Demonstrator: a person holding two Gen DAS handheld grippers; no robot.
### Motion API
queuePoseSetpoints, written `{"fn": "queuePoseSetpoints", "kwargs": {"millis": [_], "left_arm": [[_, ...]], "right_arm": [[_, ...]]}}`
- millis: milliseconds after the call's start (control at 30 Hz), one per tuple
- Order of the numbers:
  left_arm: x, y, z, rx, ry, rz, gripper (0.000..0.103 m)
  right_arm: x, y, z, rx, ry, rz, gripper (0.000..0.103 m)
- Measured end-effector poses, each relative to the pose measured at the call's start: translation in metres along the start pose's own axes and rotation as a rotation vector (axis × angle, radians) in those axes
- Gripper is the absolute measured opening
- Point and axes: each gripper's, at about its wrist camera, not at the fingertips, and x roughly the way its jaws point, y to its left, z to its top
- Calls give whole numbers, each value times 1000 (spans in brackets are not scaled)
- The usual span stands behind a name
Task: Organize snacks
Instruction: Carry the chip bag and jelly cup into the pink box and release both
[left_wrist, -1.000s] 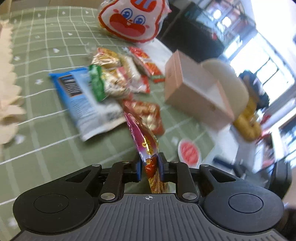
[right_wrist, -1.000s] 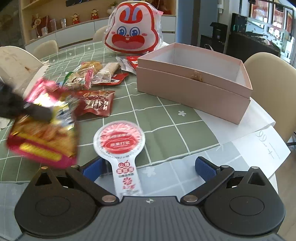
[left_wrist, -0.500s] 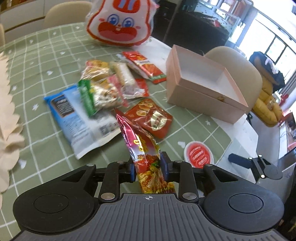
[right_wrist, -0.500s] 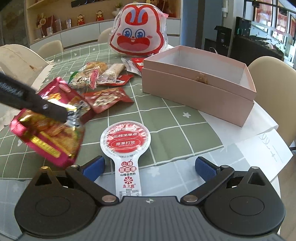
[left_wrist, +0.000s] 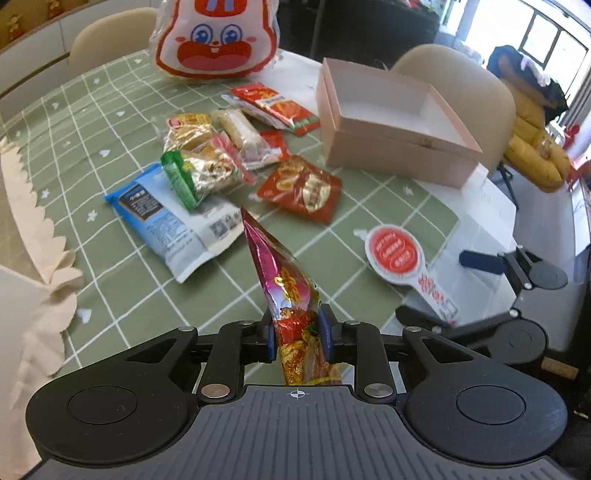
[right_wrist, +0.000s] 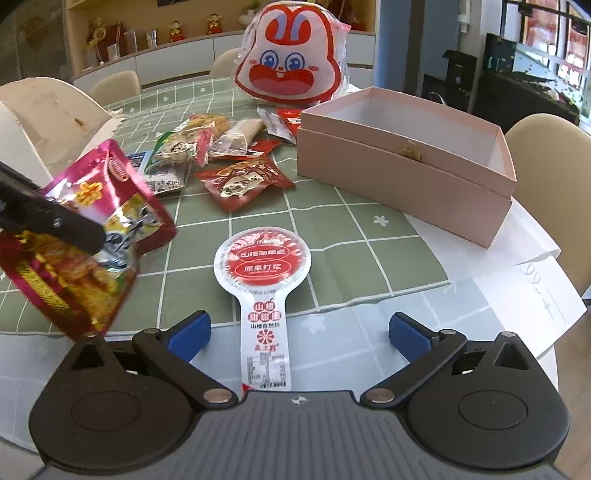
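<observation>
My left gripper (left_wrist: 296, 336) is shut on a pink and red foil snack pouch (left_wrist: 287, 291) and holds it above the green checked tablecloth; the pouch also shows at the left of the right wrist view (right_wrist: 85, 236). My right gripper (right_wrist: 299, 328) is open and empty, its fingers either side of the handle of a round red-and-white paddle-shaped snack (right_wrist: 263, 264) lying on the table. An open pink box (left_wrist: 391, 122) stands at the right, also in the right wrist view (right_wrist: 406, 162). A pile of snack packets (left_wrist: 225, 147) lies left of the box.
A large rabbit-face bag (left_wrist: 218, 37) stands at the back. A blue and white packet (left_wrist: 170, 218) and a red packet (left_wrist: 301, 186) lie near the pile. White paper (right_wrist: 532, 295) lies under the box at the table's right edge. Chairs surround the table.
My left gripper has lifted and drawn back with the pouch, tilting toward the box. The right gripper has barely moved and stays open around the paddle snack.
</observation>
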Motion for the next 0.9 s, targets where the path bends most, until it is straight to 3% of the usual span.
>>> {"fn": "queuePoseSetpoints", "kwargs": {"millis": [467,667,800,900], "left_arm": [[49,2,18,-182,-38,-152,32],[38,4,11,-192,-27,-139,26],[21,9,-2,-167,1,-102,25],[16,14,-14,-195,20,-110,25]], "right_arm": [[0,2,-5,-14,-37,0,103],[-2,2,-4,-16,-29,4,103],[-2,2,5,-39,-2,36,89],[7,4,15,-35,5,47,86]]}}
